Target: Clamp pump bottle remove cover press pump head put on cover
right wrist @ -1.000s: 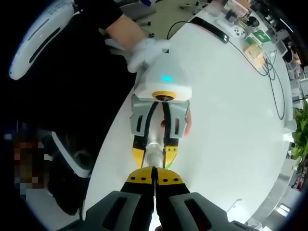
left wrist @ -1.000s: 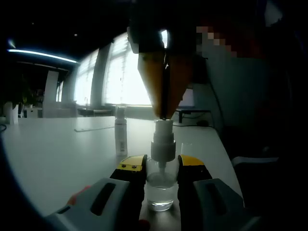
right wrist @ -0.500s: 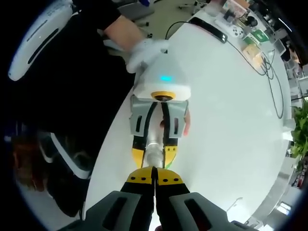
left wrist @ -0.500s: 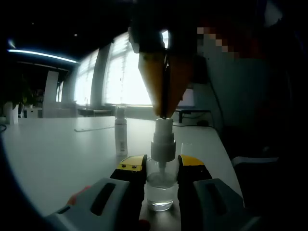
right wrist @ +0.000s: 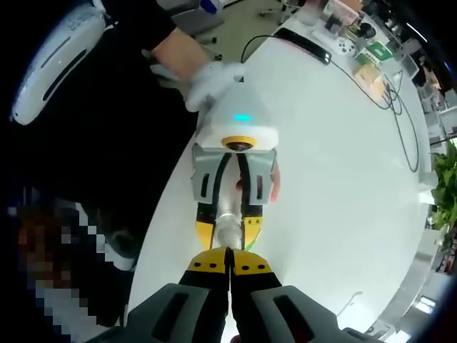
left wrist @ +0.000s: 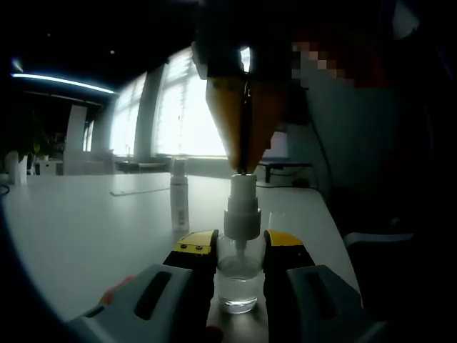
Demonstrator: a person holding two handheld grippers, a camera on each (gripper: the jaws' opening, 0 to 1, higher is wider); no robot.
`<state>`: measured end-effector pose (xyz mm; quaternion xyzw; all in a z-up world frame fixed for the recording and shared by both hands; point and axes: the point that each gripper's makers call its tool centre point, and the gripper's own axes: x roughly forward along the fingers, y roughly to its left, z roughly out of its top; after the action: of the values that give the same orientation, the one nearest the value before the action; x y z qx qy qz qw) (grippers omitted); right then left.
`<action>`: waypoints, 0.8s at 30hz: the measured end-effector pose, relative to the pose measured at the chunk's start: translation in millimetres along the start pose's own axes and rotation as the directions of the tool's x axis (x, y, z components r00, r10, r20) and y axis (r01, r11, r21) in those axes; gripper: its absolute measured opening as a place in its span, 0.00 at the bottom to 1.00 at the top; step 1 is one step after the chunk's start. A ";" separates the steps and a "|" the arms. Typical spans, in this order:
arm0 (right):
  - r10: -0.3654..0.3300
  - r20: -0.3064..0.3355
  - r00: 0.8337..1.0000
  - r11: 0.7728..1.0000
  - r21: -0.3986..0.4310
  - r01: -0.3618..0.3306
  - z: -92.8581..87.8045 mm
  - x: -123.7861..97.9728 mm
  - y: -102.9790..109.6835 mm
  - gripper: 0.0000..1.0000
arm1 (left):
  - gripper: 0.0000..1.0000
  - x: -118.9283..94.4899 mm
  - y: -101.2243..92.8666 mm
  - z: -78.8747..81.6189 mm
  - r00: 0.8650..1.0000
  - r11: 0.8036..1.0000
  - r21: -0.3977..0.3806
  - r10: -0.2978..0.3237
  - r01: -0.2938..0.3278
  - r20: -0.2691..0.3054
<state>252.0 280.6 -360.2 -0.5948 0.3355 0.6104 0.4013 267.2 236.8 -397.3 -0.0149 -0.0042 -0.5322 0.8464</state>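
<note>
While our left gripper (left wrist: 239, 250) clamps the pump bottle (left wrist: 238, 275) between its jaws, it looks light and slick. We rest our right gripper (right wrist: 229, 266), jaws closed on nothing, atop the pump head (left wrist: 242, 187).

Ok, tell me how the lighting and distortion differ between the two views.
Left gripper view: backlit by bright windows, so the pump bottle and right gripper read dark. Right gripper view: evenly lit white table, edges bent by fisheye.
</note>
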 end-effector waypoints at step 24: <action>0.000 -0.011 1.000 1.000 -0.013 0.000 0.1 0.4 0.5 0.00 | 0.16 0.2 7.3 -3.1 1.000 1.000 -0.002 0.003 -0.003 -0.001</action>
<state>251.5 280.5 -360.7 -0.6007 0.3334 0.6095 0.3956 273.8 239.6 -400.5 -0.0154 -0.0032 -0.5312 0.8471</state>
